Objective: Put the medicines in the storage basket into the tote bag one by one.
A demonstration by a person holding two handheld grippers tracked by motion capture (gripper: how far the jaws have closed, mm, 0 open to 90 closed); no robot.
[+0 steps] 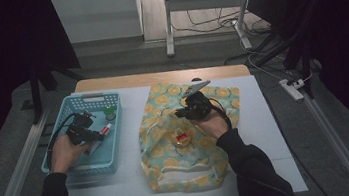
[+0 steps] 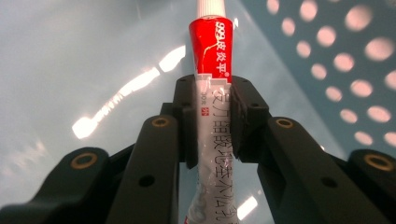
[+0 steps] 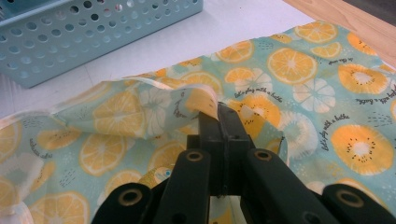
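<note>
Left gripper (image 2: 212, 116) has its pads clamped on a red-and-white tube (image 2: 211, 56), which runs straight up between them, white cap at the far end. Its red band reads "999" with Chinese characters; more grey characters run down the white part. It's inside the blue basket (image 1: 82, 165), at the table's left. Right gripper (image 3: 219, 122) is pinched tight on a raised fold of the citrus-print cloth bag (image 3: 299, 70), mid-table; "let's play with a bottle" is printed among the orange slices.
</note>
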